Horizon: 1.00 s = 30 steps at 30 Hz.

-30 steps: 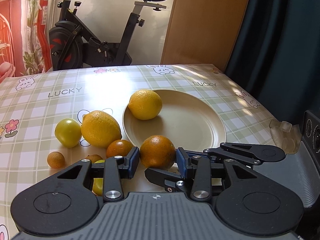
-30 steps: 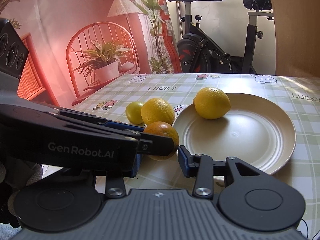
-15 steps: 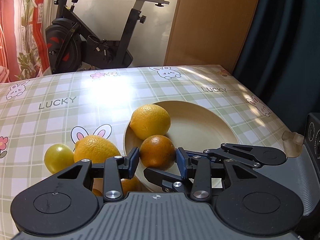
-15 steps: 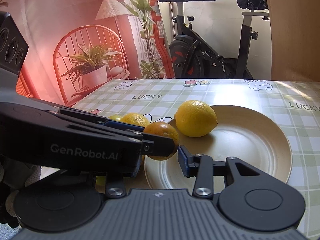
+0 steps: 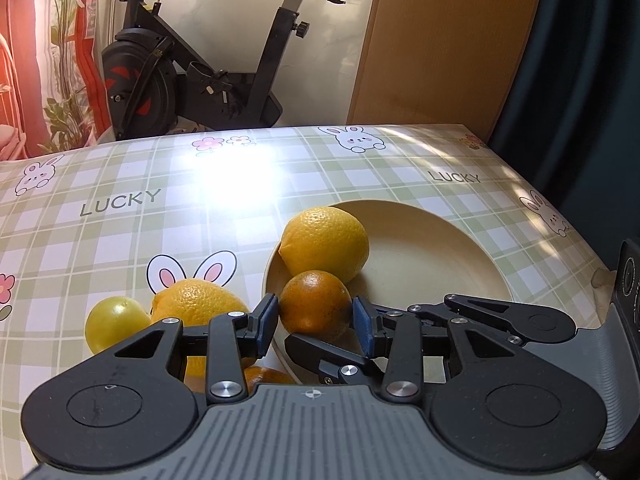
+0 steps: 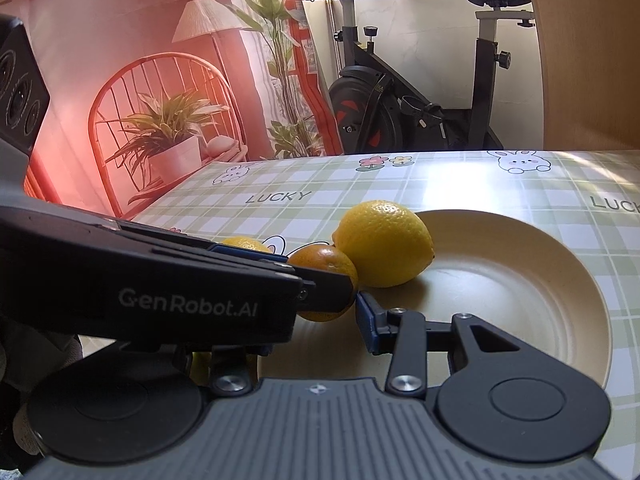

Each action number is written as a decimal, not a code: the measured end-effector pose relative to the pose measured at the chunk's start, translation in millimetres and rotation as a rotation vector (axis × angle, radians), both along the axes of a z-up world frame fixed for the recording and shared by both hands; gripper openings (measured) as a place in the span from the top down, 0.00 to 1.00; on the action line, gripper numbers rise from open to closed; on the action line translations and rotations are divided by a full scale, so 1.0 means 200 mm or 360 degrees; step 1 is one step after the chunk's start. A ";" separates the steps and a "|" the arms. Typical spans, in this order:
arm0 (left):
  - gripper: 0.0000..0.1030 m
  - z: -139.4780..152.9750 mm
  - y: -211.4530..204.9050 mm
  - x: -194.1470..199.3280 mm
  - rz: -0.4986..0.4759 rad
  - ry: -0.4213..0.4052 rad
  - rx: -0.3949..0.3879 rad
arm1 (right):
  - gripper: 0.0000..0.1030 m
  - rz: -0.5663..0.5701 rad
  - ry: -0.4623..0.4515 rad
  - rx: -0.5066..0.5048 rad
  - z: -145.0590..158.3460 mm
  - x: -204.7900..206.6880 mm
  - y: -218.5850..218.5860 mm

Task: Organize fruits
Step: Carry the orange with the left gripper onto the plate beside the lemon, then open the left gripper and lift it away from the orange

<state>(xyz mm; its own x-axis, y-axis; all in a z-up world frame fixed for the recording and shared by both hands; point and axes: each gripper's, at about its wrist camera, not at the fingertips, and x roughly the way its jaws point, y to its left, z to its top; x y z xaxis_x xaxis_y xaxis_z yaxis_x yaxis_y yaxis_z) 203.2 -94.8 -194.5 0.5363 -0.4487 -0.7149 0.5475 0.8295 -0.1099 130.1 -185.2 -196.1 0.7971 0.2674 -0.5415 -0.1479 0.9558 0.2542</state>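
Left gripper [image 5: 315, 320] jaws clamped on orange [image 5: 315, 306], held over plate [image 5: 440, 256] near edge, beside lemon [image 5: 325, 243], likely for set-down there. Right gripper [image 6: 312, 320] jaws narrow; grip cannot tell, left one blocks view. More fruit waits on counter [image 5: 120, 232].

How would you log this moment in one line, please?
left gripper: shut on orange | orange: at plate rim, beside lemon
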 end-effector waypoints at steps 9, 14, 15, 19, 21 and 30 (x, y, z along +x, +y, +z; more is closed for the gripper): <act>0.58 -0.01 -0.01 0.01 0.0005 -0.0018 0.0013 | 0.59 -0.0020 0.0007 -0.0003 -0.02 0.00 0.01; 0.58 -0.01 -0.01 0.00 0.0011 -0.0026 0.0010 | 0.59 -0.0035 0.0012 -0.0024 -0.02 0.00 0.02; 0.58 -0.01 -0.01 0.00 0.0018 -0.0026 0.0010 | 0.59 -0.0039 0.0012 -0.0031 -0.02 0.00 0.02; 0.57 0.01 0.02 -0.02 0.0054 -0.0035 -0.0045 | 0.59 -0.0066 -0.0034 -0.0057 -0.02 -0.03 0.04; 0.57 0.03 0.04 -0.04 0.0065 -0.0045 -0.0072 | 0.59 -0.0084 -0.0073 -0.0061 -0.01 -0.06 0.04; 0.57 0.21 0.27 -0.15 0.0205 -0.0098 -0.0289 | 0.56 -0.0080 -0.0148 -0.0084 0.01 -0.18 0.05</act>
